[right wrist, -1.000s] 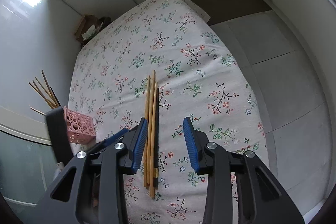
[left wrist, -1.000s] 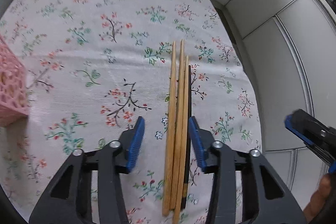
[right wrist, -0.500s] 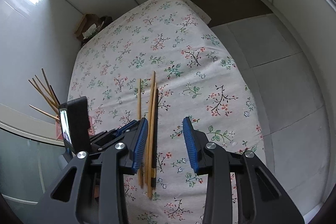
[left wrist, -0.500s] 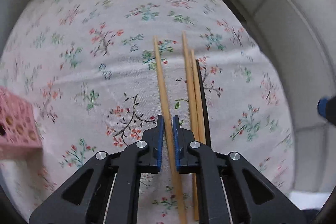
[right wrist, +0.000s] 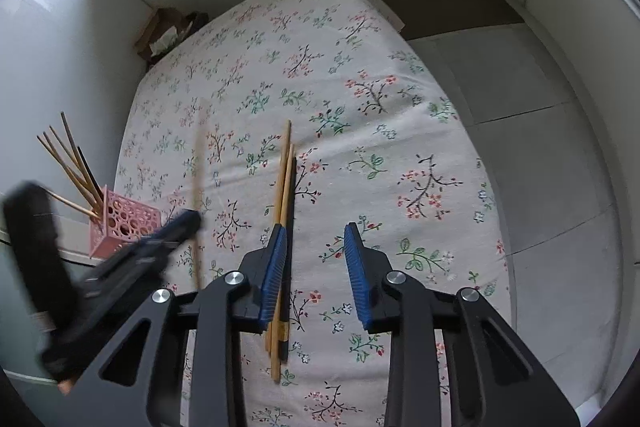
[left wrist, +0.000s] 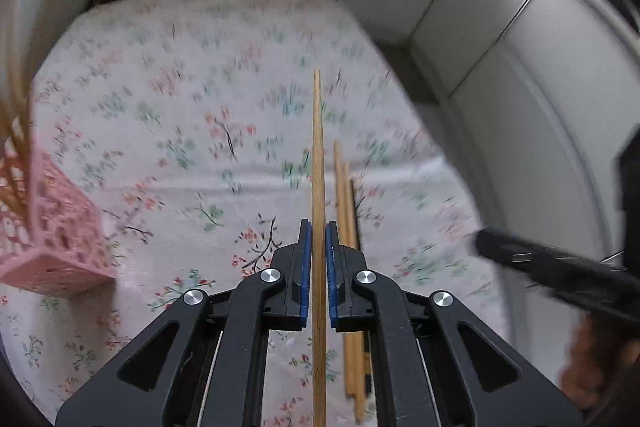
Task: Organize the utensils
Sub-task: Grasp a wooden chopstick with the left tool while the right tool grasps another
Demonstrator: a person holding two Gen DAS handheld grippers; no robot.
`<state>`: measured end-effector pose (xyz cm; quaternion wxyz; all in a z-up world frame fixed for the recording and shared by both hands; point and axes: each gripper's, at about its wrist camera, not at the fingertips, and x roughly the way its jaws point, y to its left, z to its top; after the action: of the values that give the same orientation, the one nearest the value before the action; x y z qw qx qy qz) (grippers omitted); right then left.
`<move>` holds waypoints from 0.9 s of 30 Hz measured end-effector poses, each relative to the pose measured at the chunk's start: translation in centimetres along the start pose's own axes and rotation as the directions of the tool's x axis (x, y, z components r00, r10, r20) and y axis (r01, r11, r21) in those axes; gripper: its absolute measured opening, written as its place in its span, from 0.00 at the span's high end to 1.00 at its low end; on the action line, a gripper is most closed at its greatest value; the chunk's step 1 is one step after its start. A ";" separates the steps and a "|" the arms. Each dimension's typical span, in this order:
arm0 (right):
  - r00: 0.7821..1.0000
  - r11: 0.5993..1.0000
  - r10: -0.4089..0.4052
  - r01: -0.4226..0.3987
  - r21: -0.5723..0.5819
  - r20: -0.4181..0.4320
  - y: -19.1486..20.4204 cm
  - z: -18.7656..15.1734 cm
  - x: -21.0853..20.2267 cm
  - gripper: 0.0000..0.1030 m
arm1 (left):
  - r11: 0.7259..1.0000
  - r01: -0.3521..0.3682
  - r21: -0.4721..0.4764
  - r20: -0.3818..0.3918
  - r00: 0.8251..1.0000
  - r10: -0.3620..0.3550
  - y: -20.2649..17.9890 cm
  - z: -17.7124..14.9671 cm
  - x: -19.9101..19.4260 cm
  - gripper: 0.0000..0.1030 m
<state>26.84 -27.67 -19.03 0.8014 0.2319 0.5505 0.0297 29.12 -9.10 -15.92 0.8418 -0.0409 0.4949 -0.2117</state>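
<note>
- Gripping a single wooden chopstick (left wrist: 318, 187) between pads pressed tight on its shaft, the left gripper (left wrist: 317, 267) carried it clear of the floral tablecloth (left wrist: 200, 115), tip pointing to the far side.
- Three more chopsticks (right wrist: 282, 227), two pale and one dark, lay together on the cloth just right of the lifted one; in the right wrist view they sat touching the inner face of the left pad of the right gripper (right wrist: 316, 267).
- Jaws on the right gripper stood apart, had just been closing a little, and pinched nothing; the bundle lay at one pad, not squarely between both.
- A pink lattice holder (right wrist: 124, 223), already bristling with chopsticks, waited at the left edge of the table.
- Doing this step well probably meant keeping the pinch firm, swinging left, tipping the stick upright and lowering it into the holder before letting go.
- A loose grip risked the stick pivoting and slipping.
</note>
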 end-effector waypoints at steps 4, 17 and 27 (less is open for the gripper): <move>0.999 0.997 -0.029 0.026 -0.079 -0.040 2.2 -0.1 2.2 0.70 | 0.999 0.032 -0.002 0.104 0.994 -0.032 -0.4 -0.1 -4.6 0.94; 0.989 0.982 -0.059 0.032 -0.188 -0.139 6.2 -0.7 9.1 0.77 | 0.996 0.090 -0.003 0.271 0.959 -0.085 1.2 -0.4 -12.5 0.94; 0.983 0.977 -0.127 0.100 -0.189 -0.135 6.7 -0.1 10.8 0.80 | 0.995 0.095 -0.005 0.292 0.952 -0.089 2.3 -0.7 -13.7 0.94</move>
<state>32.34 -18.40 -25.70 0.7769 0.1231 0.6154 0.0507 23.46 -1.47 -5.74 0.8942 -0.1025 0.3652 -0.2377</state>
